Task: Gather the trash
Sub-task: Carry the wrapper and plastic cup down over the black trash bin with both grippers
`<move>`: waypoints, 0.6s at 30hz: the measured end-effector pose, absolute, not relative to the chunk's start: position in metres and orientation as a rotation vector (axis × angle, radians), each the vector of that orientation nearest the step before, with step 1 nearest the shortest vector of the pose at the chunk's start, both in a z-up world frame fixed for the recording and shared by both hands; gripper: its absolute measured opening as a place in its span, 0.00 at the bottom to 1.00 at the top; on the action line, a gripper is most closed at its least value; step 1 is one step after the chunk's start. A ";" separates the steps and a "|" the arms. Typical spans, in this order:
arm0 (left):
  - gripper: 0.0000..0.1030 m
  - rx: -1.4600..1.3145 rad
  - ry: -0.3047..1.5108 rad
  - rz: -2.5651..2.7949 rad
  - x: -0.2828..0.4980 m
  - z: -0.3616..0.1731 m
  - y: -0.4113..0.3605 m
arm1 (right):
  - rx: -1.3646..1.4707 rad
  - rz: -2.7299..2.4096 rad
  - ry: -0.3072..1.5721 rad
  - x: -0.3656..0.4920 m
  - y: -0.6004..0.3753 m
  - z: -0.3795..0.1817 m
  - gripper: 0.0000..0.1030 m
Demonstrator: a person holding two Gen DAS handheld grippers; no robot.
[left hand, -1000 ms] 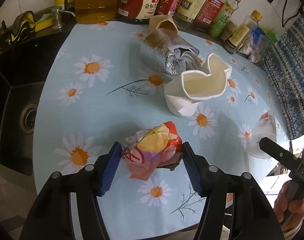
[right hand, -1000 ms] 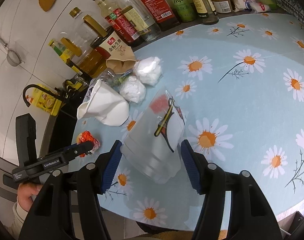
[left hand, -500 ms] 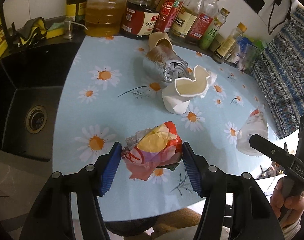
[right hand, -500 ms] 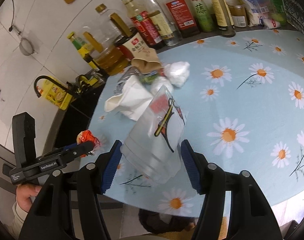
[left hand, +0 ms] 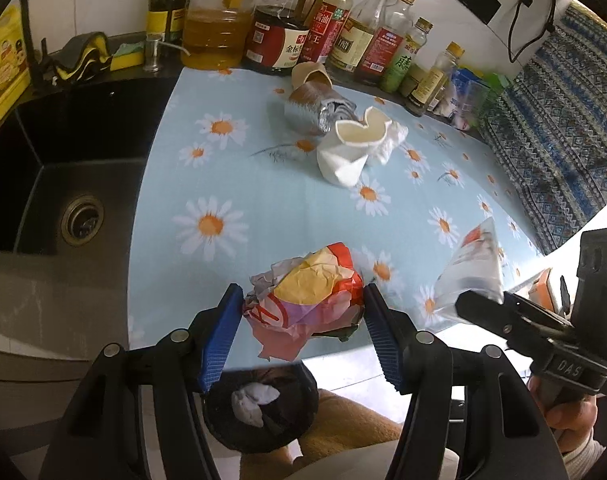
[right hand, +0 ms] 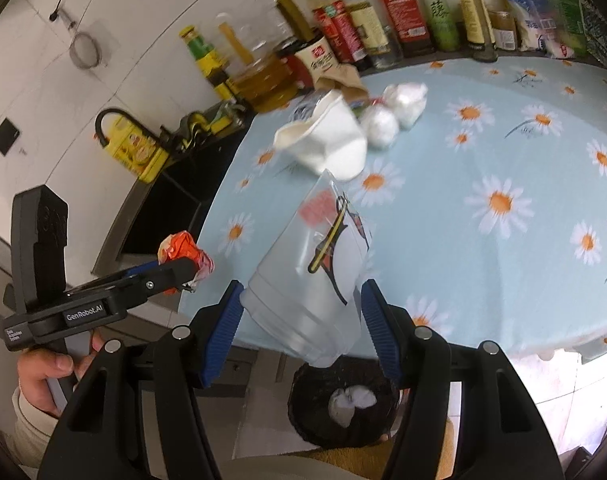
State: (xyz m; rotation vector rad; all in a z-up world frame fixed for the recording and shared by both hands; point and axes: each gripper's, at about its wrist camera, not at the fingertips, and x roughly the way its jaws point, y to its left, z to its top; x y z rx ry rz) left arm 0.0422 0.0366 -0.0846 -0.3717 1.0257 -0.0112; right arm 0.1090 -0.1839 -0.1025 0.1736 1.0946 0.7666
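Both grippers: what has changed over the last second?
Both pulled back off the table toward the black bin, now below them. The left gripper still clamps the crumpled wrapper; the right gripper still clamps the clear plastic cup. The white paper cup stays on the table.

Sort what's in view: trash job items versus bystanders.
Job: crumpled wrapper in left tool; clear plastic cup in right tool; bin; crushed white cup; foil bag; tissue balls.
Bystanders: sauce bottles; sink; sponge.
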 end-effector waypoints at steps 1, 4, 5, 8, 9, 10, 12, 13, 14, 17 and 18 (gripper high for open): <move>0.57 -0.376 1.025 -0.013 0.037 -0.085 0.037 | 0.165 0.770 1.099 0.103 -0.181 -0.104 0.59; 0.57 -0.387 1.018 -0.010 0.020 -0.086 0.038 | 0.150 0.785 1.108 0.086 -0.175 -0.105 0.59; 0.57 -0.393 1.015 -0.007 0.013 -0.087 0.039 | 0.143 0.788 1.109 0.082 -0.173 -0.105 0.59; 0.57 -0.407 1.015 0.003 0.001 -0.090 0.042 | 0.134 0.798 1.118 0.068 -0.167 -0.107 0.59; 0.57 -0.412 1.013 0.007 -0.004 -0.091 0.043 | 0.130 0.805 1.123 0.062 -0.164 -0.108 0.59; 0.57 -0.416 1.011 0.010 -0.008 -0.092 0.044 | 0.123 0.810 1.125 0.058 -0.163 -0.108 0.59; 0.57 -0.430 1.010 0.017 -0.016 -0.095 0.045 | 0.111 0.817 1.134 0.052 -0.160 -0.111 0.59; 0.57 -0.436 1.010 0.020 -0.020 -0.096 0.046 | 0.108 0.821 1.141 0.049 -0.159 -0.113 0.59; 0.57 -0.440 1.011 0.023 -0.023 -0.098 0.046 | 0.103 0.827 1.147 0.046 -0.158 -0.114 0.59; 0.57 -0.454 1.018 0.031 -0.034 -0.104 0.047 | 0.085 0.837 1.163 0.037 -0.154 -0.120 0.59; 0.57 -0.458 1.021 0.033 -0.037 -0.107 0.048 | 0.083 0.841 1.170 0.034 -0.153 -0.123 0.59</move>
